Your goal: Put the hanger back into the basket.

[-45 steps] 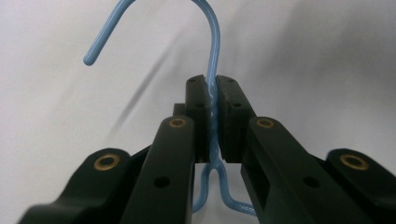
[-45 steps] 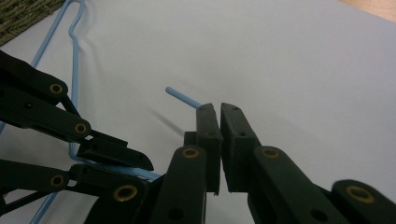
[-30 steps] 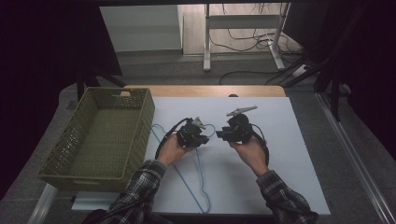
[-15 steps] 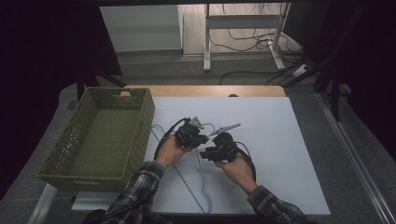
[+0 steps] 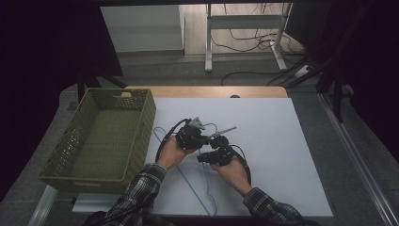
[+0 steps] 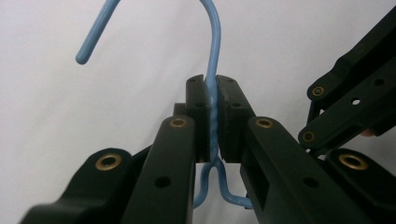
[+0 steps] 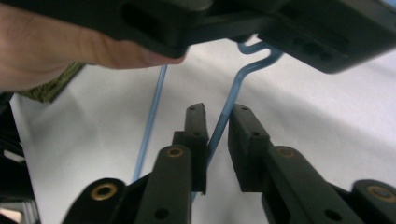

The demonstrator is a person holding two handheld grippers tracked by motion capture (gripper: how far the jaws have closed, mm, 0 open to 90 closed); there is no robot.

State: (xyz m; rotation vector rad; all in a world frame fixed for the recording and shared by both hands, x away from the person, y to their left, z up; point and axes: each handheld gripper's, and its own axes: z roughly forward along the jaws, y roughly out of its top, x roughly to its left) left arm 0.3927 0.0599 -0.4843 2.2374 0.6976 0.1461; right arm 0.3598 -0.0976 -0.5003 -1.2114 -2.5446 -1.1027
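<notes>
Two grippers work on one blue wire hanger (image 5: 188, 176) that lies on the white table (image 5: 282, 155), just right of the green basket (image 5: 101, 136).

In the high view the left gripper (image 5: 200, 136) sits near the table's middle, at the hanger's hook end, and the right gripper (image 5: 207, 157) lies just beside it, nearer the person. The hanger's long wires run from there toward the table's near edge.

In the left gripper view, the left gripper (image 6: 212, 116) is clamped on the hanger's (image 6: 215, 60) twisted neck: both pads press the wire, the hook curves up past them over the white surface, and the two shoulder wires split off below. The right gripper's black links show at that view's right edge.

In the right gripper view, the right gripper (image 7: 219, 135) has one hanger (image 7: 233, 100) wire between its jaws. Its jaws have just been closing, yet a narrow gap remains; the wire lies against the left pad and stands clear of the right one. Above, the left hand (image 7: 60, 46) and its gripper's body cross the top of that view.
</notes>
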